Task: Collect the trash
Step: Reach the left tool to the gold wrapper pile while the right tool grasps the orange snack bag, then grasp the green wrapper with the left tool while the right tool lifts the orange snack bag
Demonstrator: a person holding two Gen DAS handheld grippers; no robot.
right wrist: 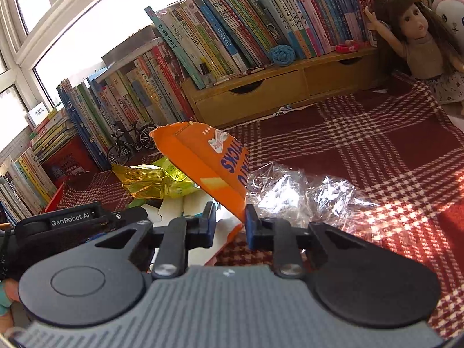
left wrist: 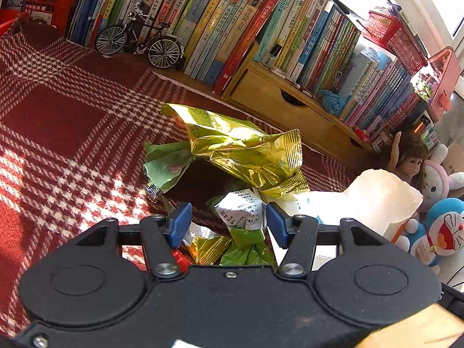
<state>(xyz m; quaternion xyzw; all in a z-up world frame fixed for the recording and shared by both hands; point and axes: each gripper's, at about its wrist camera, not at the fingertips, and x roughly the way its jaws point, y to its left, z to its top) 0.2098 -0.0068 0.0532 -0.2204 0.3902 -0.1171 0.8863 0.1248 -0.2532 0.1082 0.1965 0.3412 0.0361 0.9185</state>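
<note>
Lying in a loose heap on the red-and-white checked cloth are several pieces of trash: one crumpled gold foil wrapper, two green wrappers, one white printed packet and one white tissue-like wad. The left gripper hovers over the near edge of this heap, its jaws about half apart with the printed packet between the blue pads, which do not press on it. The right gripper has its jaws narrow around the lower corner of one orange snack bag; the right pad touches the bag, but whether both pinch it I cannot tell. One clear crinkled plastic film lies just beside it. One model bicycle and one doll stand by the books.
</note>
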